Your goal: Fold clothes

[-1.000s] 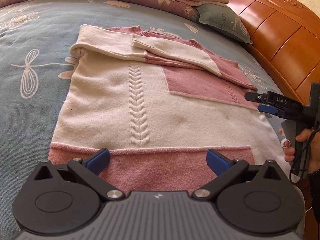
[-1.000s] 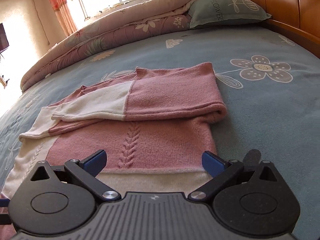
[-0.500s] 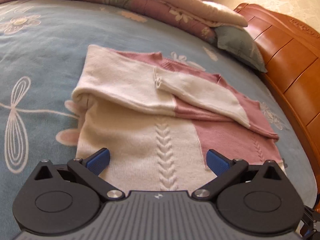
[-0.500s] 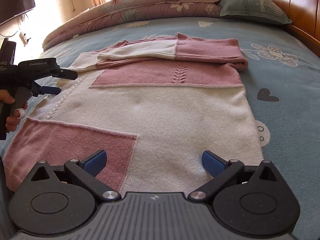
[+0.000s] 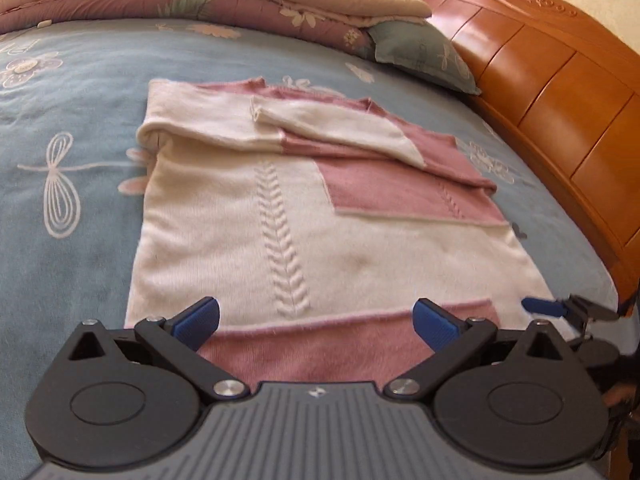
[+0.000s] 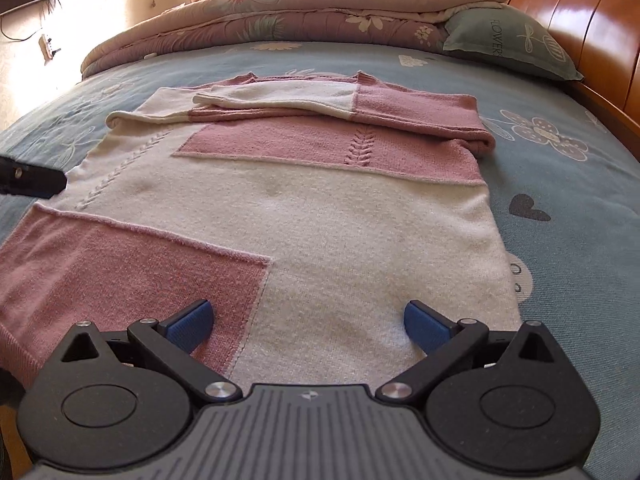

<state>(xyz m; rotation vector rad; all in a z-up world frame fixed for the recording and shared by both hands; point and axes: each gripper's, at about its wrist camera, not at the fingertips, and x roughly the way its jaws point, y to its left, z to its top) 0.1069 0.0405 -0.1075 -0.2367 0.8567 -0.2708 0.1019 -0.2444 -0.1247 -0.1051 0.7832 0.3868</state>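
A pink and cream patchwork knit sweater [image 5: 304, 216] [image 6: 320, 208] lies flat on the bed, both sleeves folded across its chest near the collar. My left gripper [image 5: 316, 318] stands open over the pink hem band, nothing between its blue pads. My right gripper [image 6: 306, 320] is open too, over the hem where the pink patch meets the cream. In the left wrist view the right gripper's blue fingertip [image 5: 540, 305] pokes in at the hem's right corner. A dark tip of the left gripper [image 6: 32, 182] shows at the left edge of the right wrist view.
The sweater rests on a blue floral bedsheet [image 5: 72, 80] [image 6: 580, 184]. A rolled floral quilt [image 6: 280, 24] and a grey-green pillow [image 6: 512, 40] lie at the far end. A wooden headboard [image 5: 552, 92] runs along the right side.
Both grippers have pulled back toward the sweater's hem. The left wrist view now shows the pink hem band again, and the right gripper's tip has come in beside it. The sweater has not moved.
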